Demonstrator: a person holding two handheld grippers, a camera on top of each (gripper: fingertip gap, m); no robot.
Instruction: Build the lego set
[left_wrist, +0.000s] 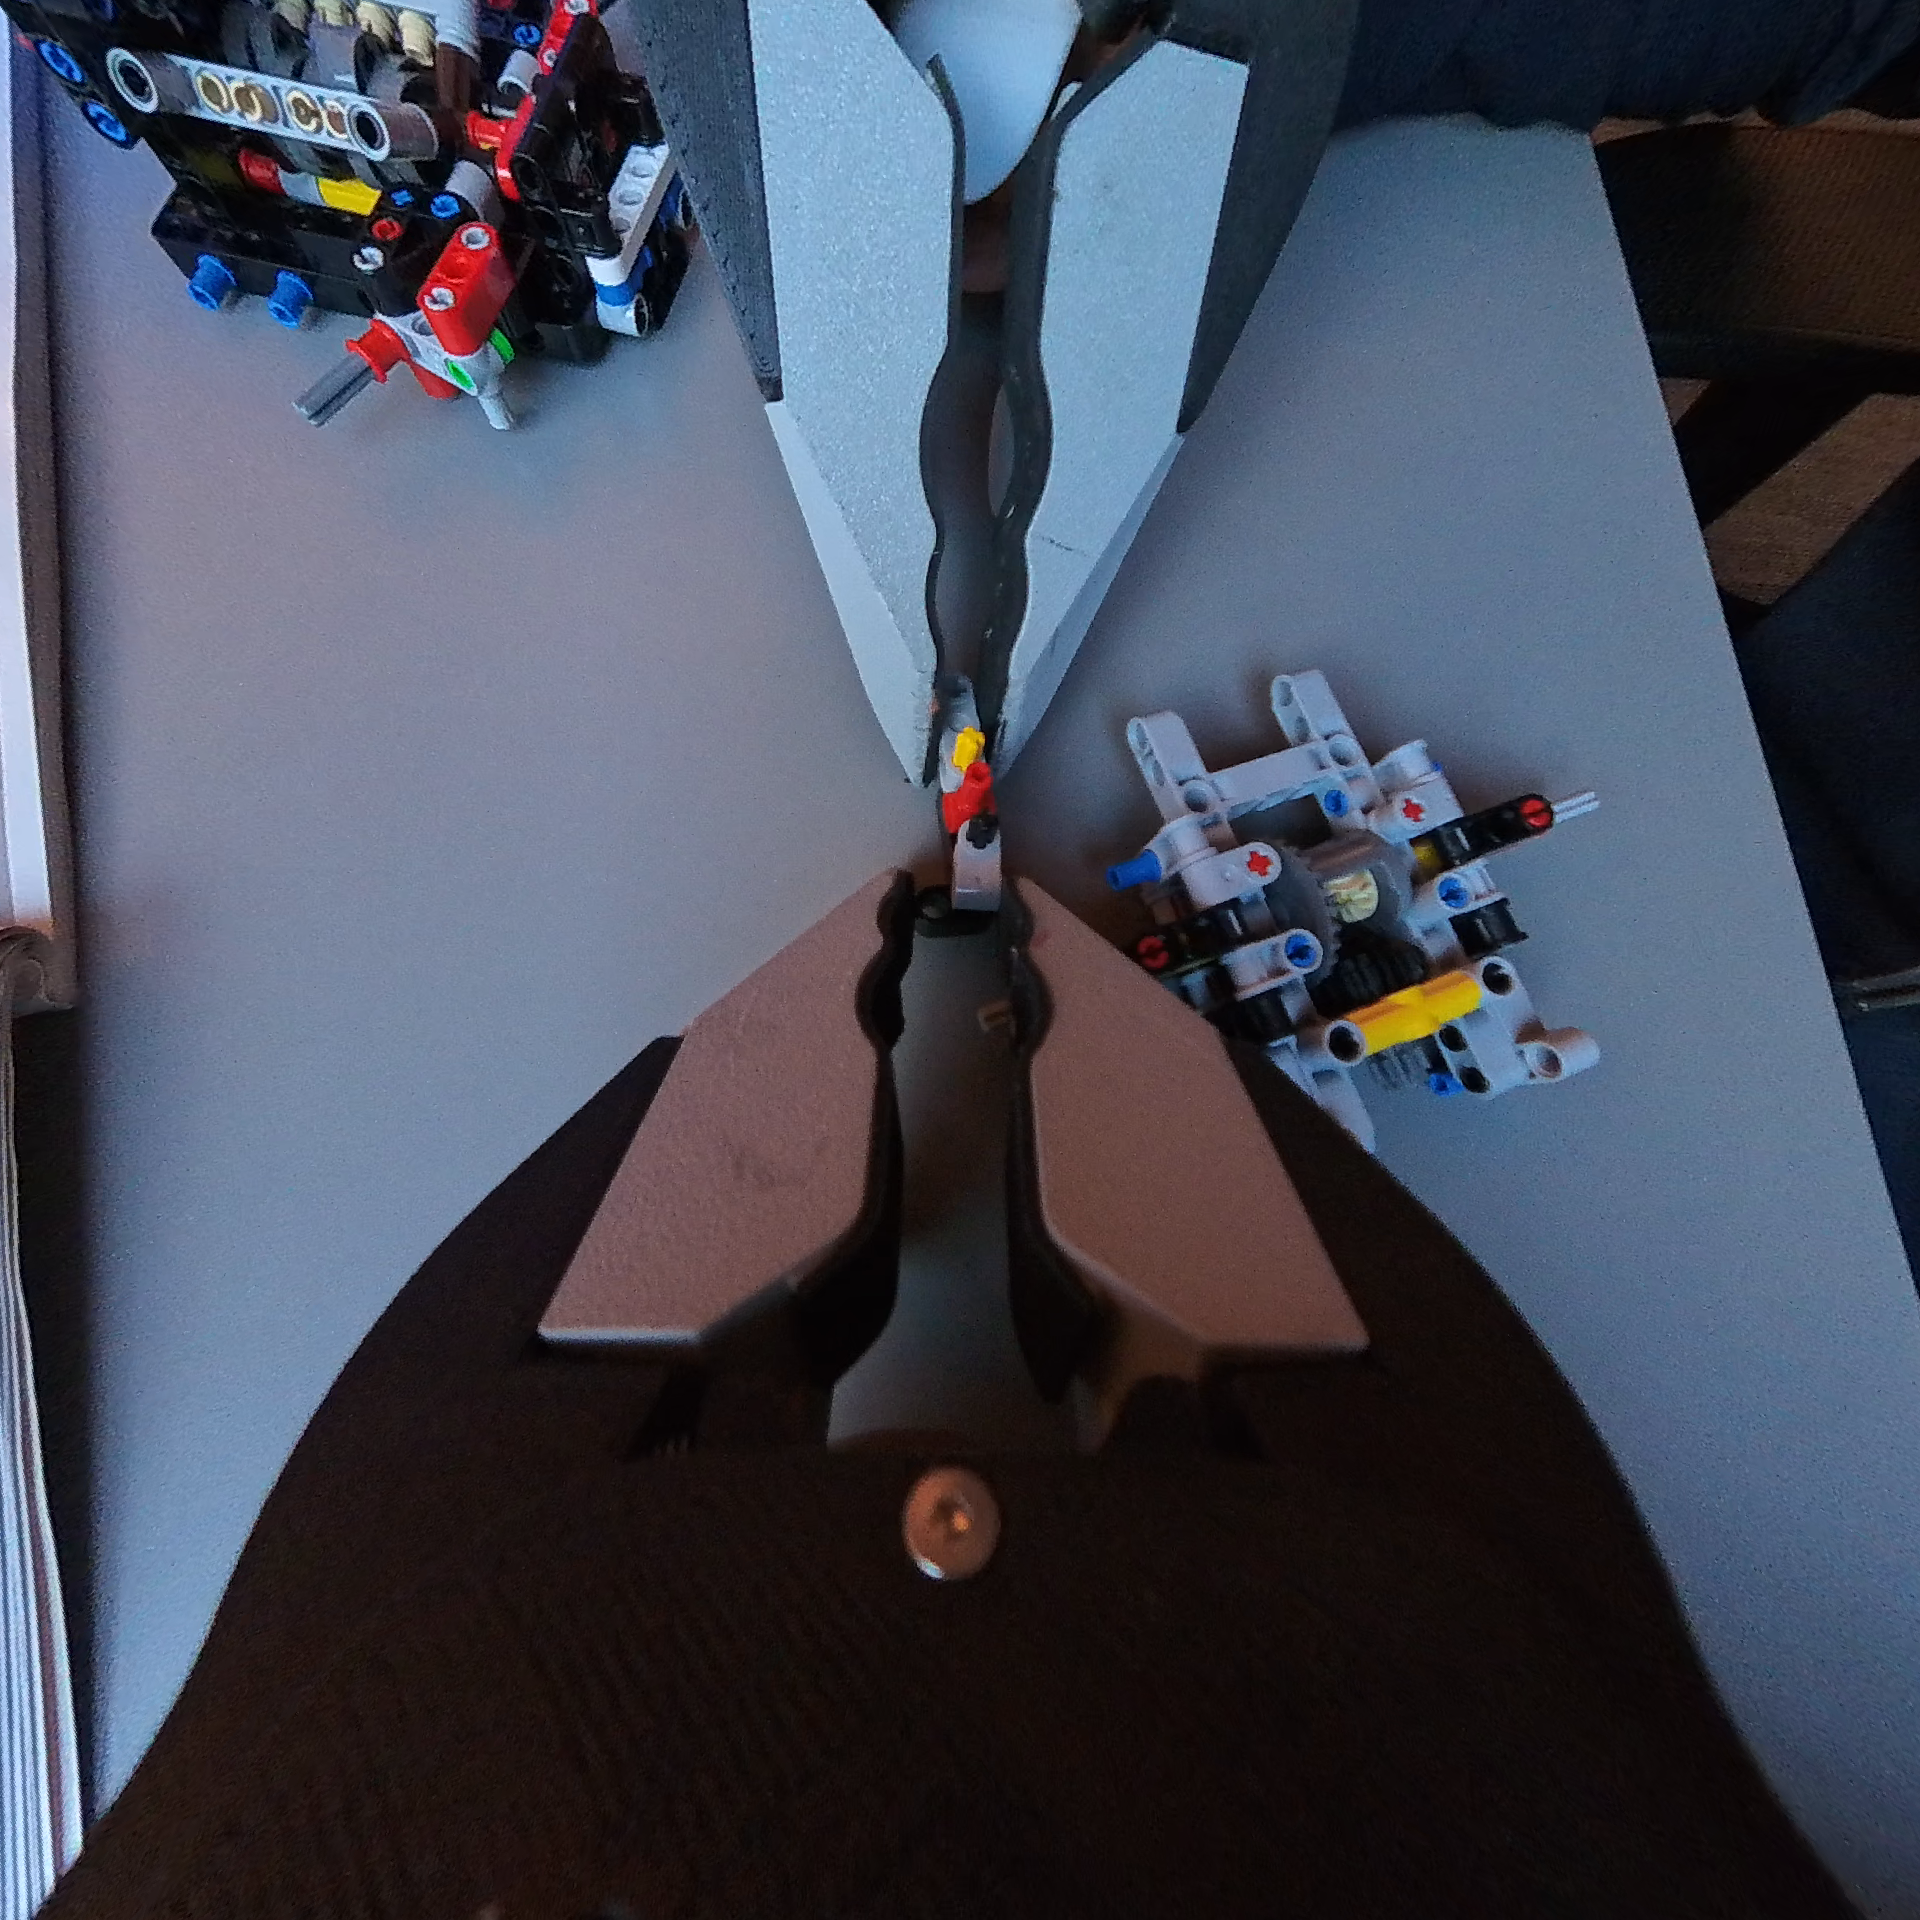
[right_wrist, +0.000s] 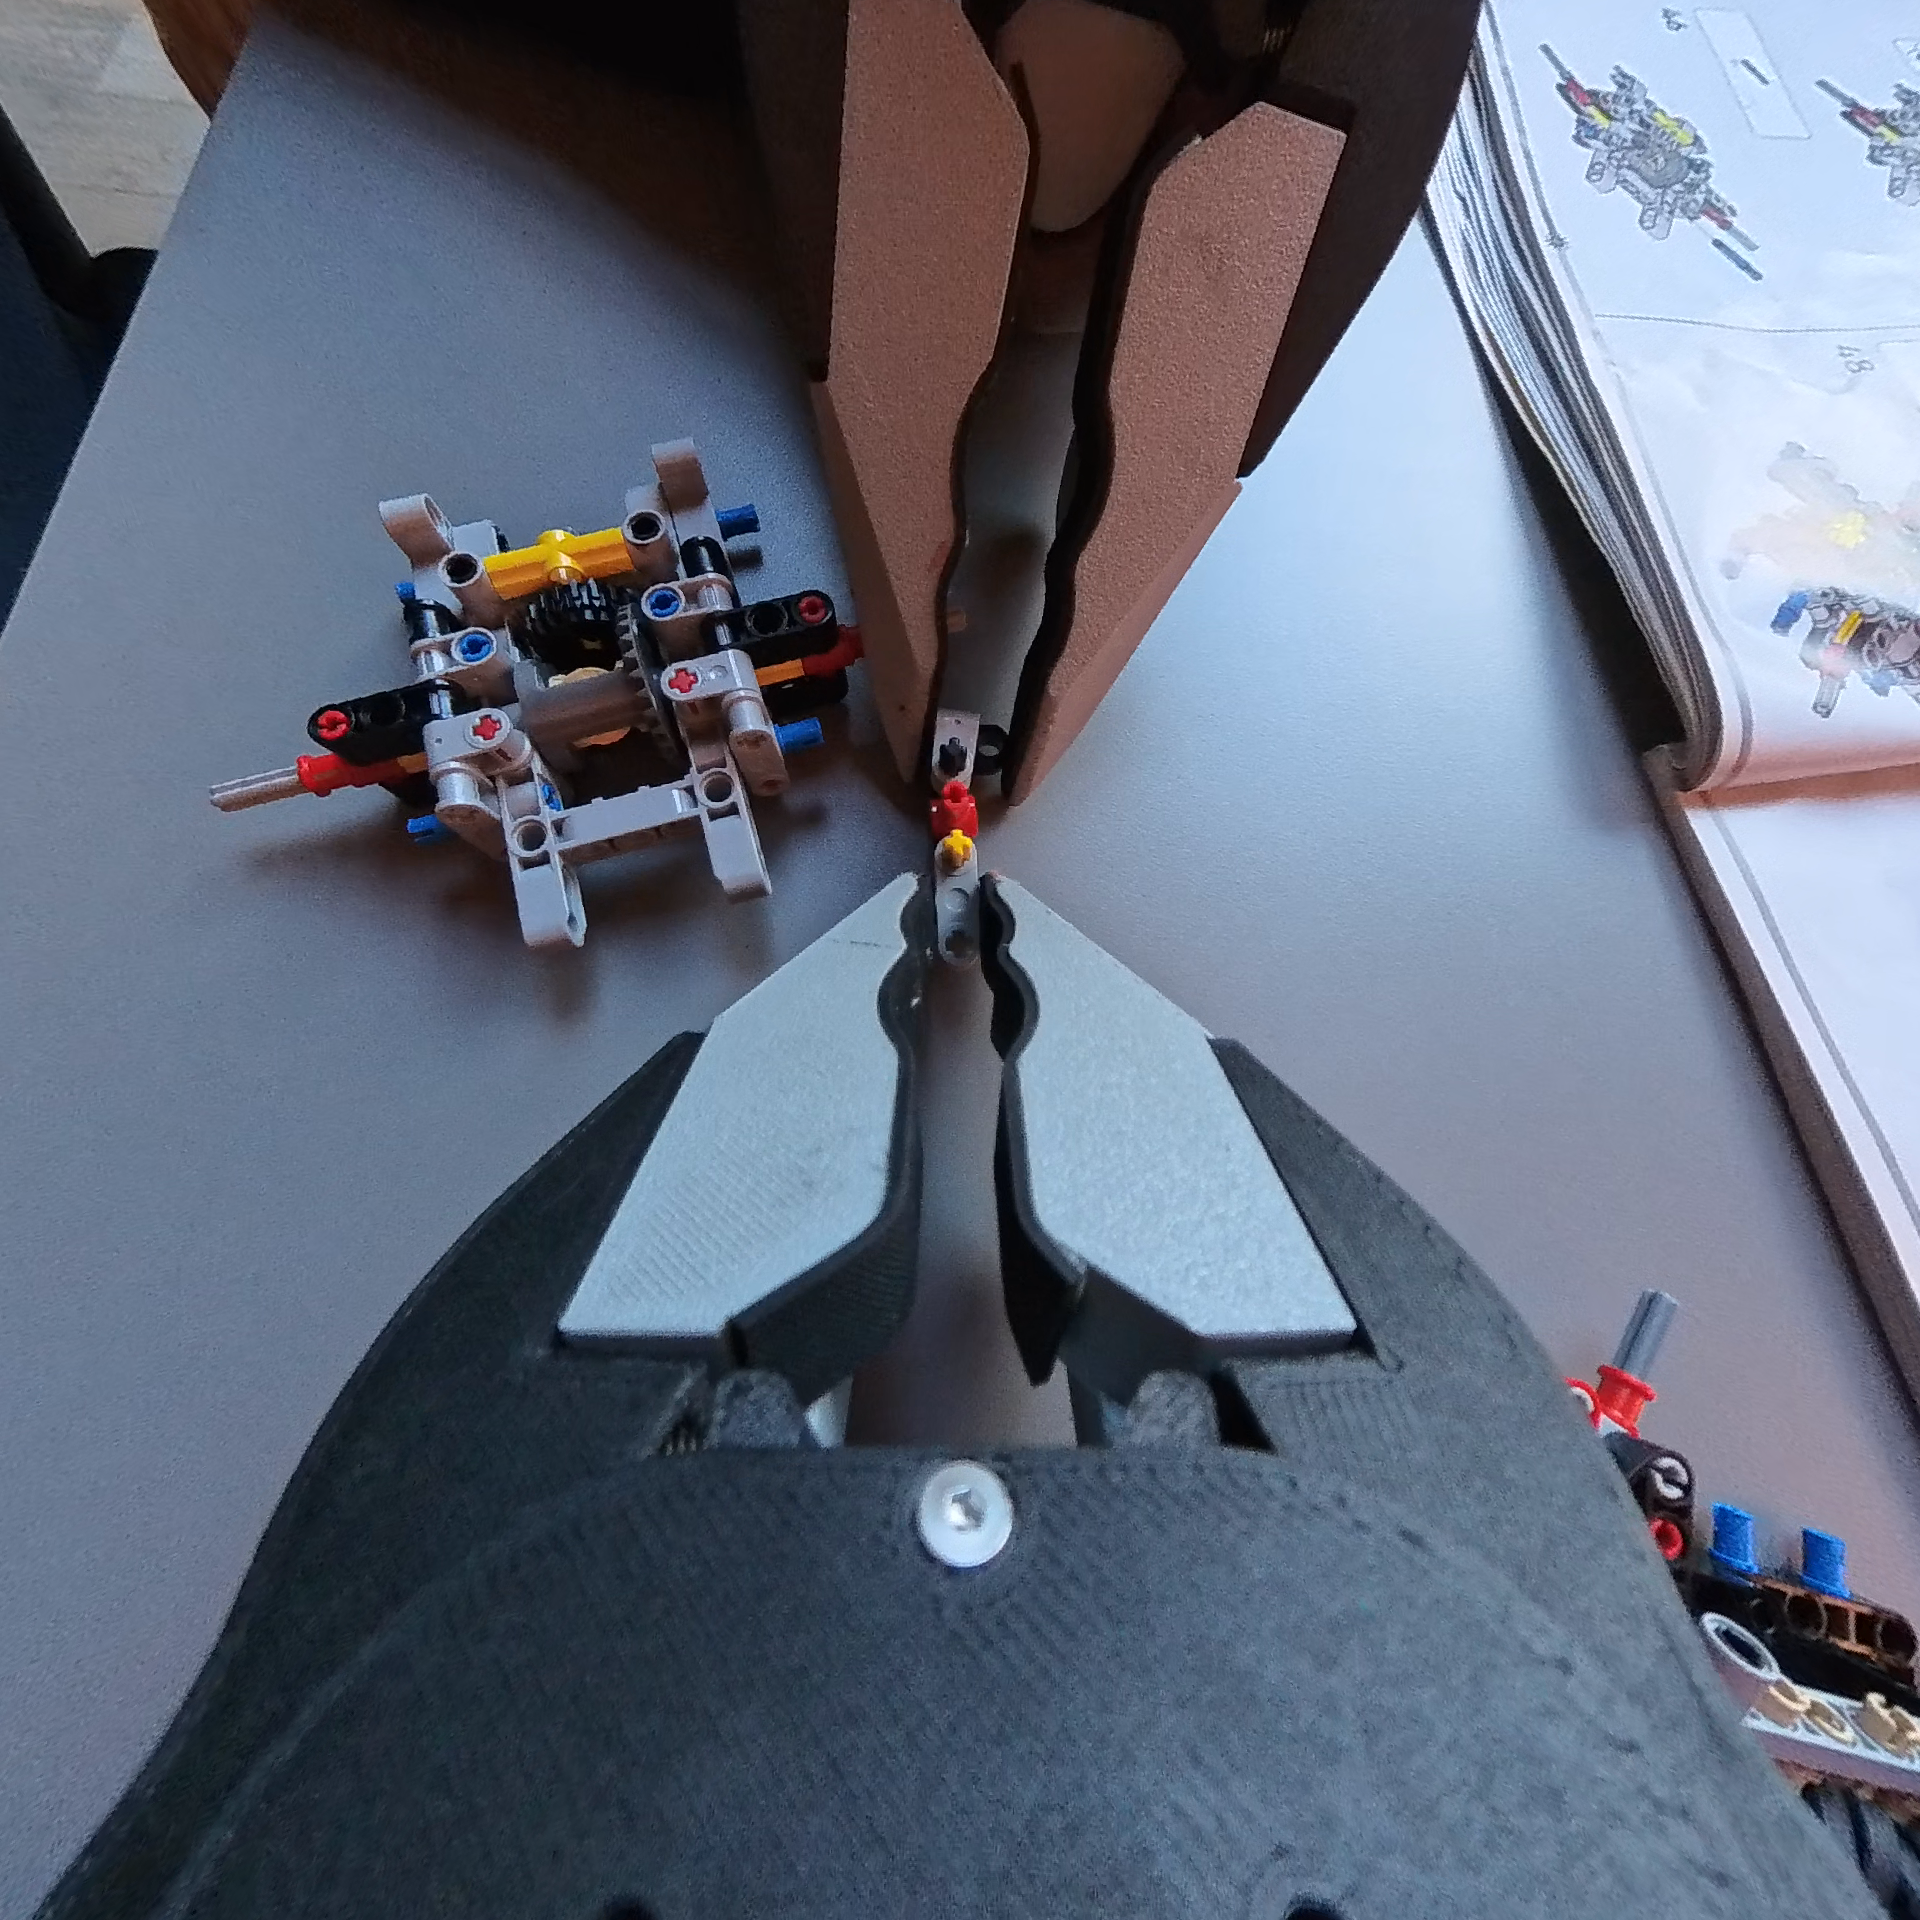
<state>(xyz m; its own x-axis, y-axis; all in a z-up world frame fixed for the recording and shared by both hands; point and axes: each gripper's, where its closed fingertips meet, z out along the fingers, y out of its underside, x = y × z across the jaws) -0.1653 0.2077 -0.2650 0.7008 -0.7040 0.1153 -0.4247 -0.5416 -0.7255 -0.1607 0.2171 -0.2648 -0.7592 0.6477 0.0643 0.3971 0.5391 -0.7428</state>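
Grey desk (right_wrist: 1351, 935) — carrier. Instruction booklet (right_wrist: 1766, 468) lay at one edge; a large black brick model (left_wrist: 395, 177) sat near a corner. Grey gear assembly (right_wrist: 582, 686) rested mid-desk. Left gripper (left_wrist: 961, 904) and right gripper (right_wrist: 951, 920) — each clamped one end of a small grey link piece (right_wrist: 954, 831), above the middle of the desk.

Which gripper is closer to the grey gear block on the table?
Probably the left gripper: the gear assembly lies right beside its finger. But both grippers pinch one small connector piece; the right gripper sits farther off.
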